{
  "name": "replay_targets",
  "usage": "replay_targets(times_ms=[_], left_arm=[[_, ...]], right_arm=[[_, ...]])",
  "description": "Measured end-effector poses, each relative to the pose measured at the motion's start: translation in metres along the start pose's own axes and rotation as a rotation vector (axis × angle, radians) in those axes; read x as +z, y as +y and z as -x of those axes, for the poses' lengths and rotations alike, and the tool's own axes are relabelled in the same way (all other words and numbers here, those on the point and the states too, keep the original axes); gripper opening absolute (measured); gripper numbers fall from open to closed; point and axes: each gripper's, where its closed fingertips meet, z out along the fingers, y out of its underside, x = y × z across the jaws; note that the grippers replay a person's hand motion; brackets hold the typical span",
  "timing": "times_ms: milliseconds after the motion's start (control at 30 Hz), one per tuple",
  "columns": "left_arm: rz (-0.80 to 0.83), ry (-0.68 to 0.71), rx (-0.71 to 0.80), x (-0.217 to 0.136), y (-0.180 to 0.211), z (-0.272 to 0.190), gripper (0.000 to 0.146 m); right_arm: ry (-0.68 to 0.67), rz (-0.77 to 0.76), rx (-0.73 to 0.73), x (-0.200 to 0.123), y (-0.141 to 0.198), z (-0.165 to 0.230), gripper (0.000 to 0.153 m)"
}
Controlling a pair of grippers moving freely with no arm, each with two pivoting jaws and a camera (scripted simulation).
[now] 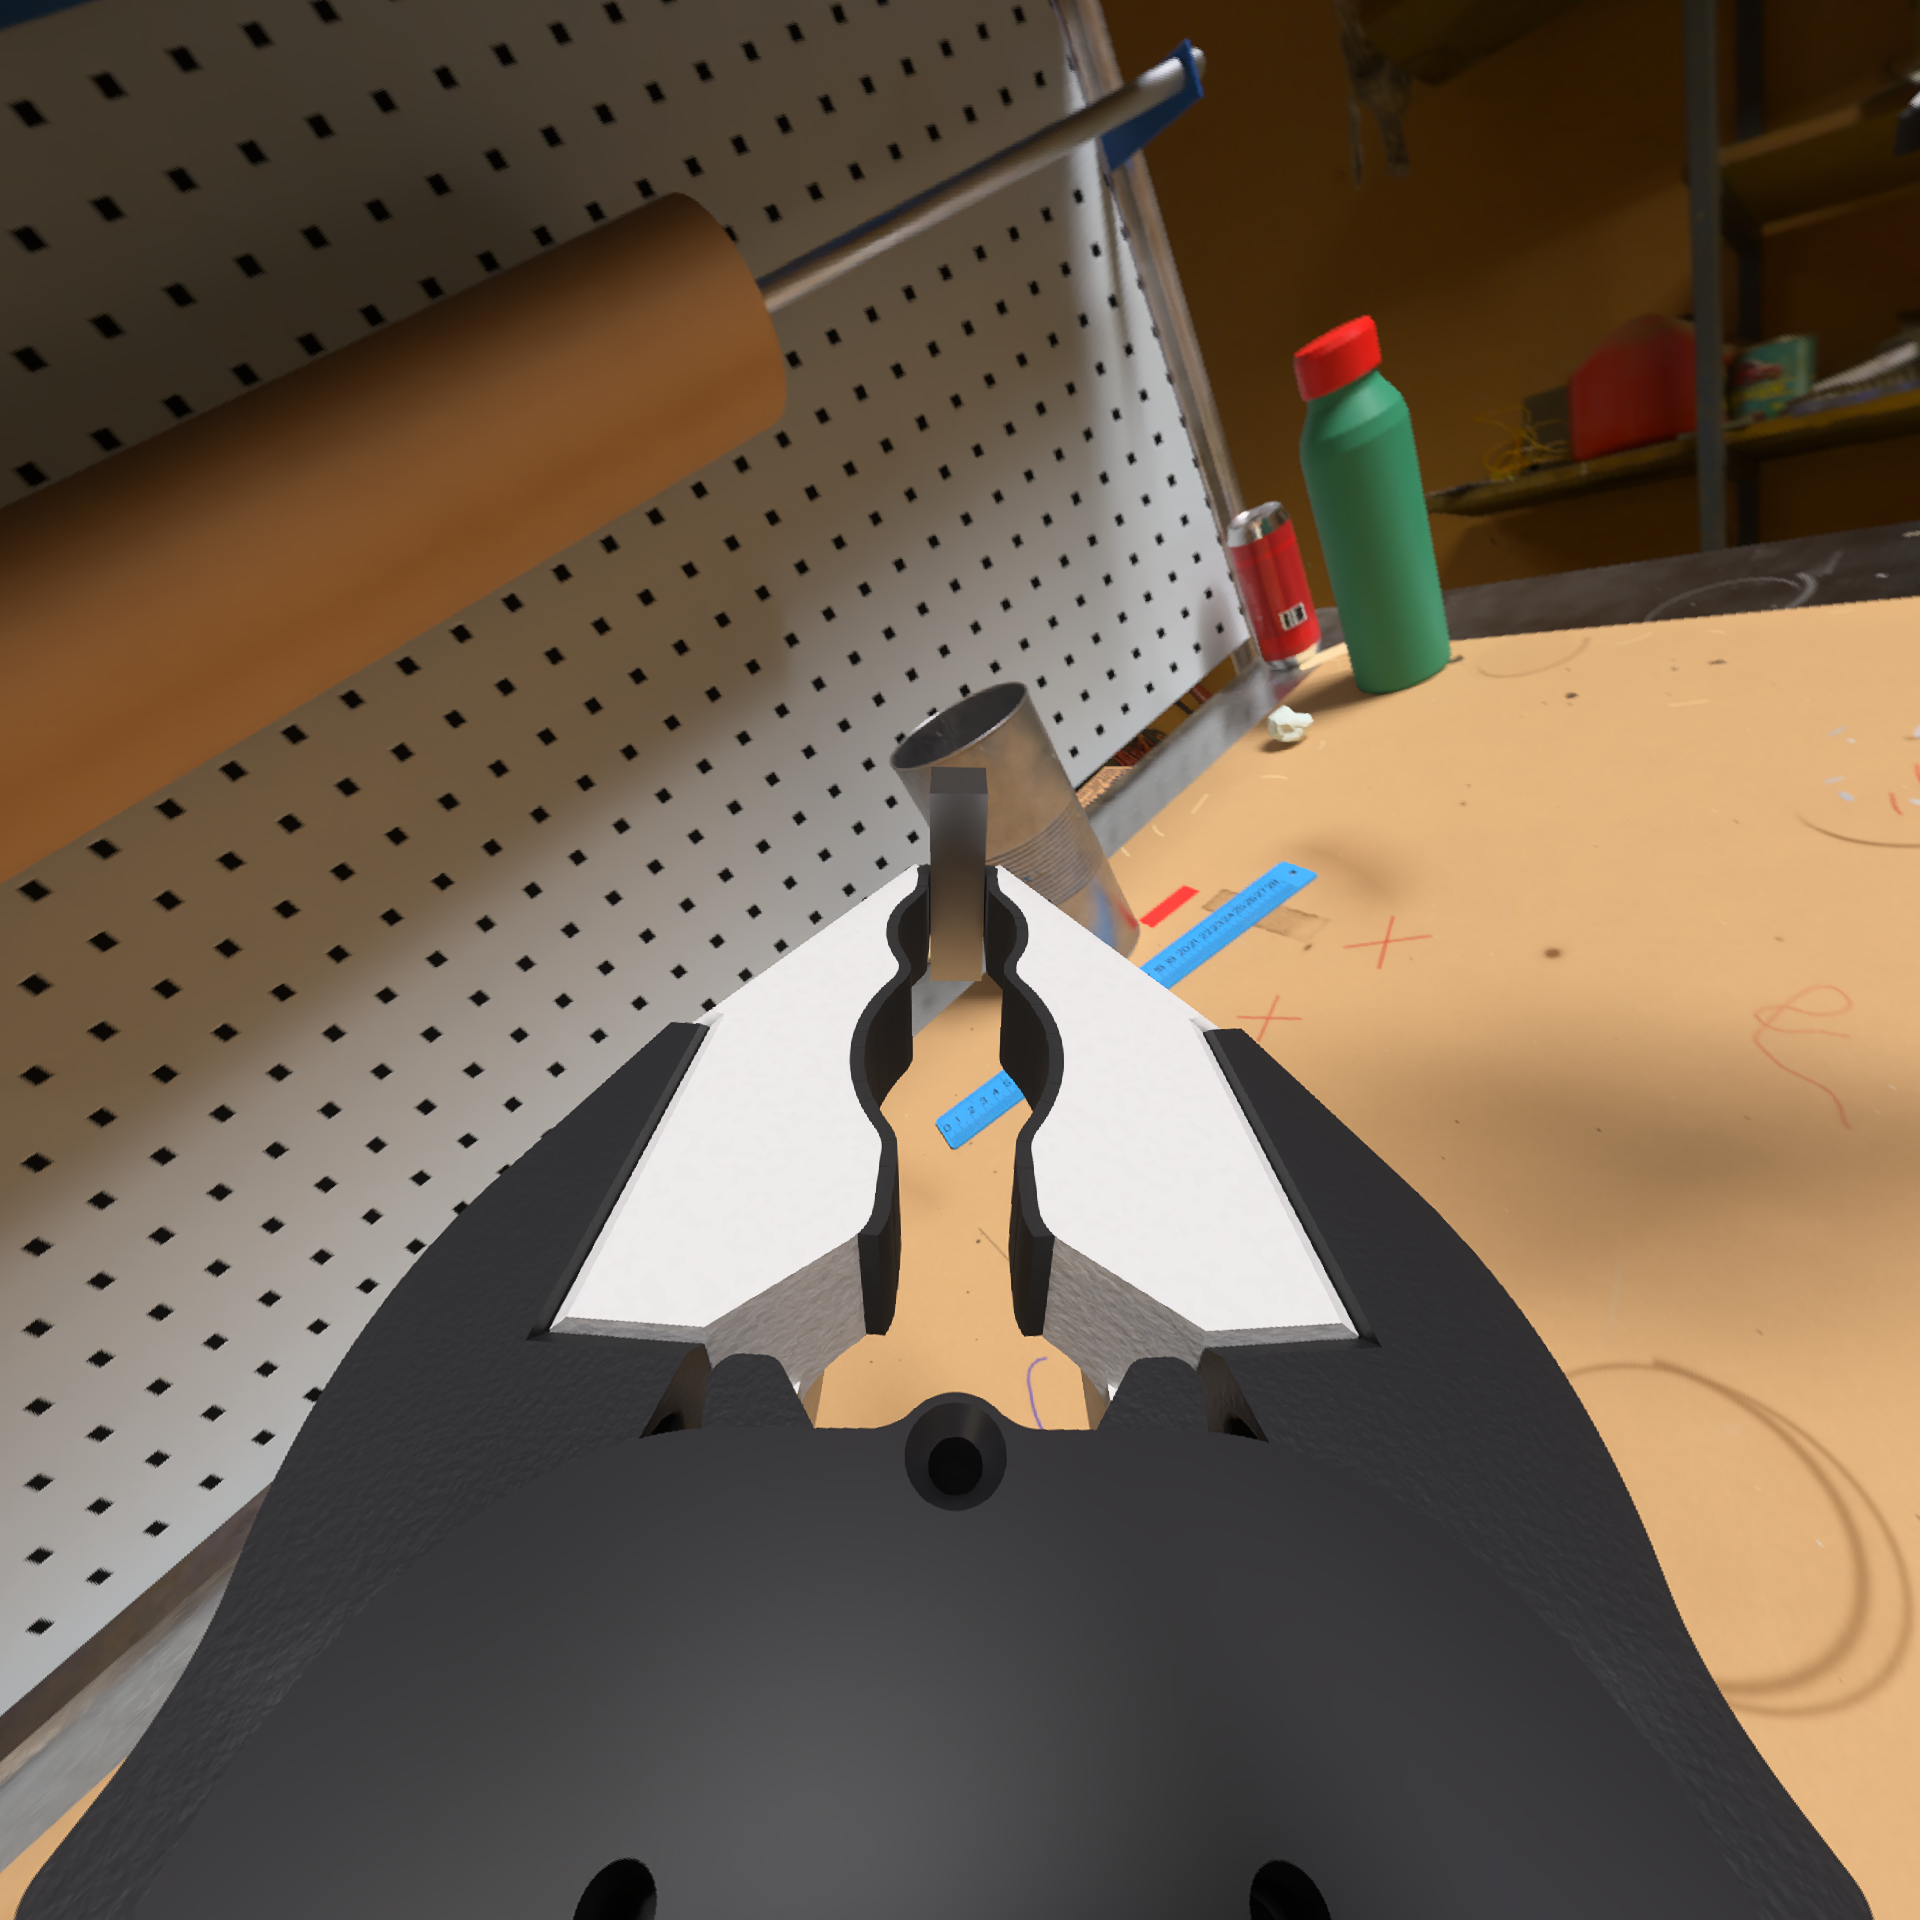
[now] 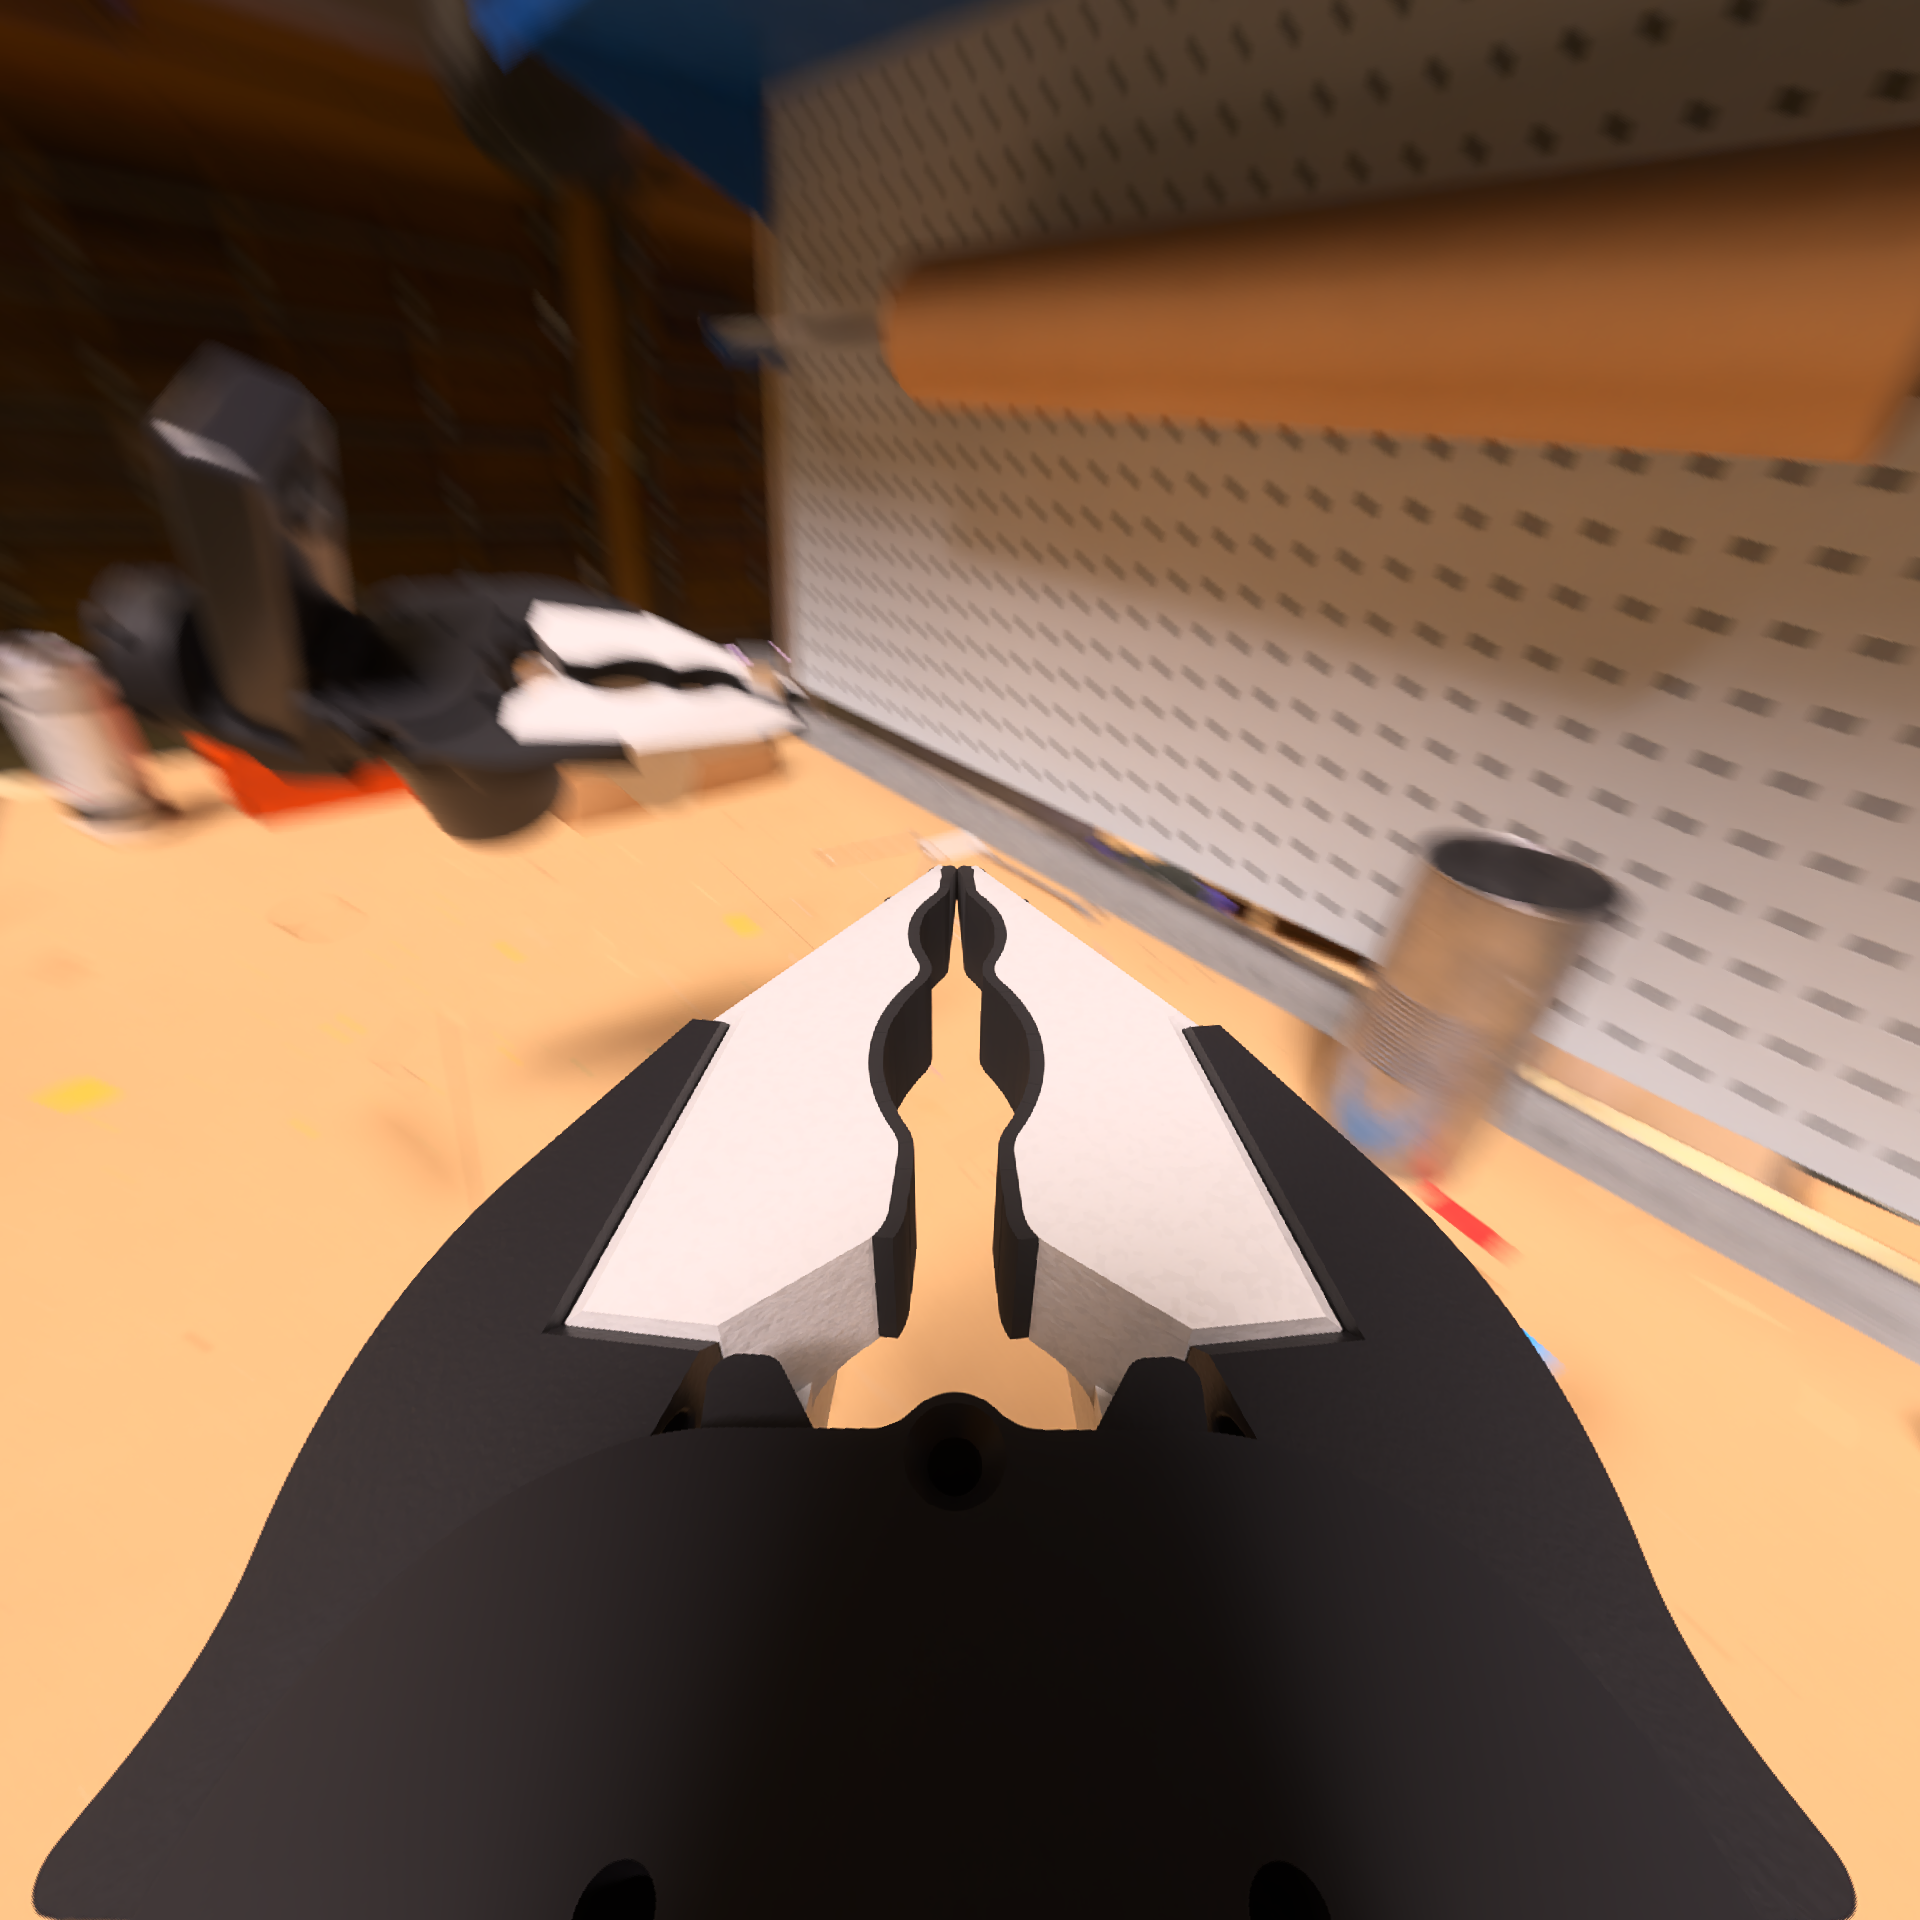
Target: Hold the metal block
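Desk (image 1: 1558,1195): tan board top, scuffed, red pen marks. Steel can (image 1: 1013,805) stands by the back rail. Blue ruler (image 1: 1226,925) flat just right of it, red strip (image 1: 1169,904) between. Further right of the can: red can (image 1: 1270,582), green bottle (image 1: 1371,520), upright.

Left tongs (image 1: 956,914) clamp something at their tips; right tongs (image 2: 956,878) closed, empty.

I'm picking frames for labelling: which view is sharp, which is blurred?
Left wrist view: sharp; the metal block between the left gripper fingertips reads clearly. Right wrist view: motion-smeared pegboard and metal can; only the right gripper is crisp.
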Motion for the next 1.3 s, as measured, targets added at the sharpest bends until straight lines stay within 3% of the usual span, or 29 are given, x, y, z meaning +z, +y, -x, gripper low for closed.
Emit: replay_targets(times_ms=[67, 233, 433, 467, 567, 700, 800, 1033, 1133, 1233, 1300], left_arm=[[0.009, 0.027, -0.001, 0.001, 0.001, -0.004, 0.009], [0.034, 0.067, -0.006, 0.005, 0.006, -0.015, 0.009], [0.073, 0.118, 0.005, 0.010, 0.013, -0.029, 0.009], [0.083, 0.129, 0.004, 0.011, 0.014, -0.031, 0.009], [0.102, 0.159, -0.014, 0.014, 0.020, -0.037, 0.009], [0.112, 0.189, -0.041, 0.018, 0.026, -0.043, 0.009], [0.104, 0.231, -0.064, 0.019, 0.027, -0.050, 0.009], [0.135, 0.349, 0.037, 0.015, 0.027, -0.073, 0.009], [0.162, 0.376, 0.162, 0.010, 0.029, -0.082, 0.009], [0.183, 0.388, 0.314, 0.006, 0.032, -0.088, 0.009], [0.219, 0.362, 0.402, 0.005, 0.038, -0.085, 0.009]], right_arm=[[0.130, 0.144, -0.076, -0.031, 0.021, -0.022, 0.000], [0.374, 0.383, -0.103, -0.100, 0.070, -0.064, 0.000], [0.383, 0.616, 0.104, -0.136, 0.157, -0.082, 0.000], [0.403, 0.664, 0.137, -0.140, 0.174, -0.087, 0.003], [0.468, 0.798, 0.169, -0.152, 0.212, -0.098, 0.037], [0.531, 0.800, 0.089, -0.157, 0.196, -0.106, 0.044], [0.514, 0.654, -0.043, -0.134, 0.146, -0.099, 0.040], [0.147, 0.219, -0.440, -0.007, 0.034, 0.007, 0.032], [0.014, 0.154, -0.626, 0.034, 0.020, 0.054, 0.029], [0.007, 0.233, -0.870, 0.062, 0.028, 0.063, 0.032], [-0.044, 0.260, -0.937, 0.074, 0.034, 0.067, 0.034]])
